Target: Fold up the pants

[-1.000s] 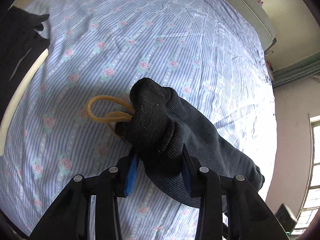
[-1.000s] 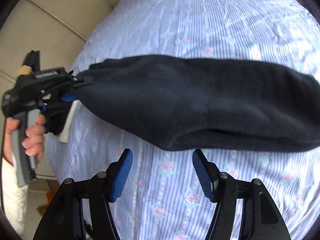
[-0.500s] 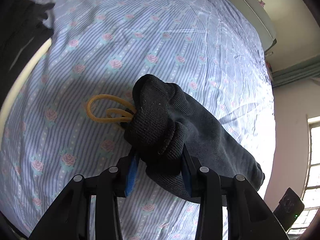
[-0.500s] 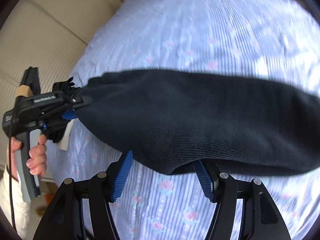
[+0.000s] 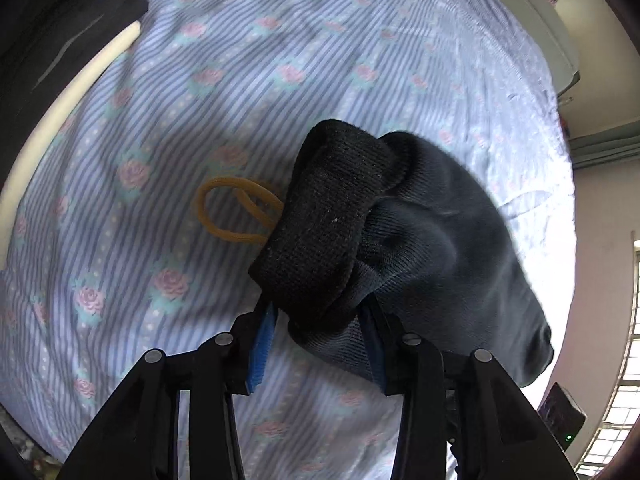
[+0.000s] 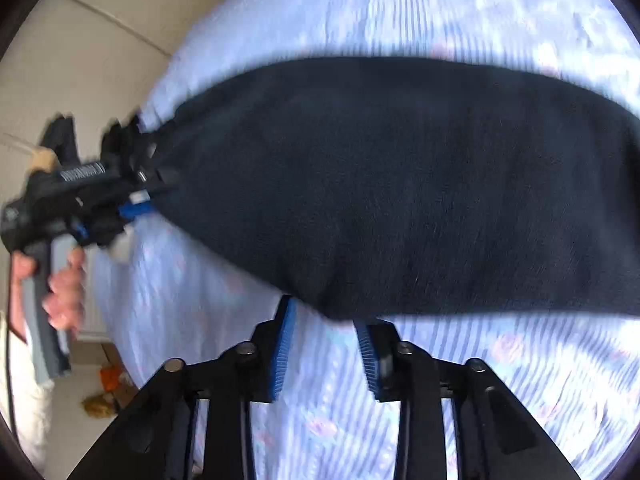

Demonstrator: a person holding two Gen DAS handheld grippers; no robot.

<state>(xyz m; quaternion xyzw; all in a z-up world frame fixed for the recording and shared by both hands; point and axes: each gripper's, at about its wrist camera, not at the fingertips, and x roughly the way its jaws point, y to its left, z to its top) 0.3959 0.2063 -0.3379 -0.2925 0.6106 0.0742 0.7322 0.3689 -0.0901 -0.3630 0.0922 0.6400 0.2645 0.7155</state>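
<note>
The dark navy pants hang stretched above a blue striped floral bedsheet. My left gripper is shut on the bunched ribbed waistband, with a tan drawstring loop hanging out beside it. In the right wrist view the left gripper holds the pants' left end. My right gripper has its blue pads closing on the lower edge of the pants; the cloth edge sits at the fingertips, and the view is blurred.
The bedsheet covers the bed. Dark clothing lies at the bed's far left edge. A pale headboard or wall stands beyond the bed. A window is at the right.
My right gripper moved forward to the pants' lower edge and its jaws narrowed around it. My left gripper kept its hold and lifted the waistband slightly.
</note>
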